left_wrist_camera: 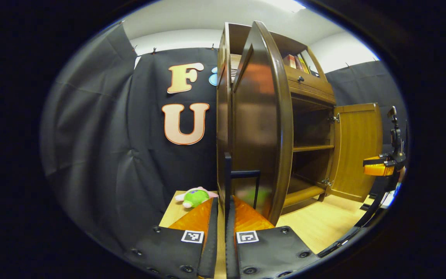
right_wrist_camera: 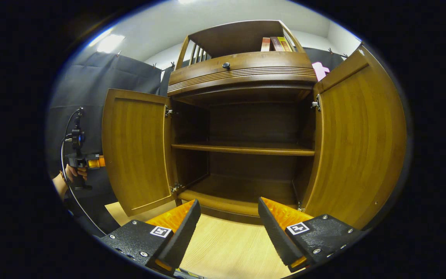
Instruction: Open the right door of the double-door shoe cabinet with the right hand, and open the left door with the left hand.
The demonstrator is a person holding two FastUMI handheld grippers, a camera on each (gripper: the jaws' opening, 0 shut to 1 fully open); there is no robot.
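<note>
Left door (left_wrist_camera: 259,128) handle (left_wrist_camera: 242,178) between left jaws

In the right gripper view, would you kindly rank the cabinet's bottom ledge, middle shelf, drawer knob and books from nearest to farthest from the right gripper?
1. Bottom ledge, just ahead of the right gripper.
2. Middle shelf, higher, inside.
3. Drawer knob, above the compartment.
4. Books, top shelf, right side.

Both doors (right_wrist_camera: 136,149) swung wide, shelves (right_wrist_camera: 242,148) unobstructed
</note>
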